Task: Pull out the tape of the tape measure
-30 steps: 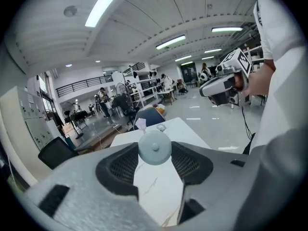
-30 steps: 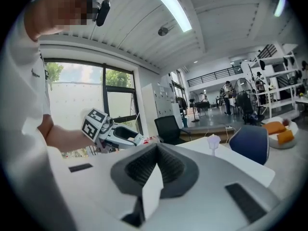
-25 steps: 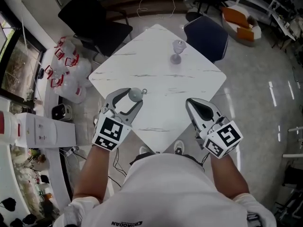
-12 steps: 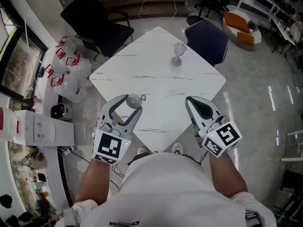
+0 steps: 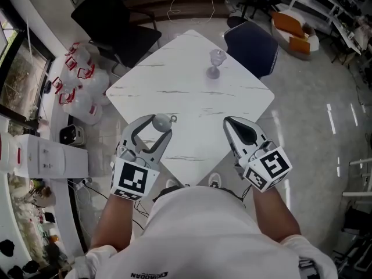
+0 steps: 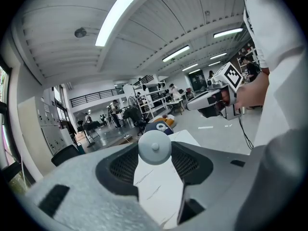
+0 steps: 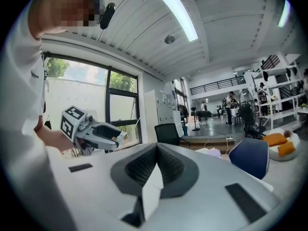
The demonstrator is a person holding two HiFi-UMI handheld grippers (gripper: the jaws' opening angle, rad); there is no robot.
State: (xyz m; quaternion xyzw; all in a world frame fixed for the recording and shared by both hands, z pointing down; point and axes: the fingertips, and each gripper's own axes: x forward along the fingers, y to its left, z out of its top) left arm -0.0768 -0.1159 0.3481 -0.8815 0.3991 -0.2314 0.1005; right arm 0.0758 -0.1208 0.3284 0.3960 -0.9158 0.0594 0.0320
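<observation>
A small round grey tape measure [image 5: 161,121] with a little tab at its right side sits between the tips of my left gripper [image 5: 157,124], just above the near left part of the white marble table [image 5: 192,92]. In the left gripper view the tape measure [image 6: 155,147] shows as a grey disc held between the jaws of the left gripper [image 6: 155,153]. My right gripper [image 5: 228,121] hovers over the near right part of the table, shut with nothing in it. In the right gripper view its jaws [image 7: 156,150] meet, and the left gripper [image 7: 91,131] shows at the left.
A clear stemmed glass [image 5: 214,63] stands on the far part of the table. A black chair [image 5: 113,19] and a dark blue chair [image 5: 253,42] stand at the far edges. Several water bottles [image 5: 78,89] sit on the floor to the left.
My left gripper has drawn back a little toward the person with the tape measure still in its jaws. The right gripper has barely moved.
</observation>
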